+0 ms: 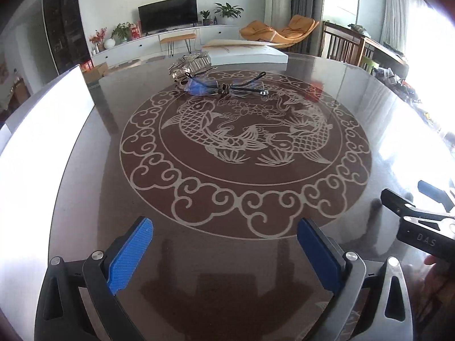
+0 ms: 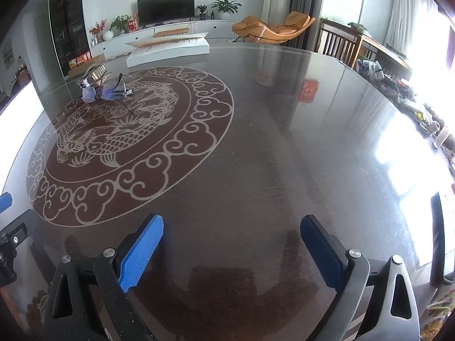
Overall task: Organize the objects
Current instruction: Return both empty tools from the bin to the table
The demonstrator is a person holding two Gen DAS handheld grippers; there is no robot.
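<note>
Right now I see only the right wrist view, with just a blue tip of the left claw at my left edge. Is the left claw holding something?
Observer: No. The left claw is open, and between its blue pads there is only the bare glossy brown table.
Operator: Where are the glasses, seen from that claw?
Observer: The glasses with thin black arms lie almost straight ahead of it, at the far rim of the round fish medallion.
</note>
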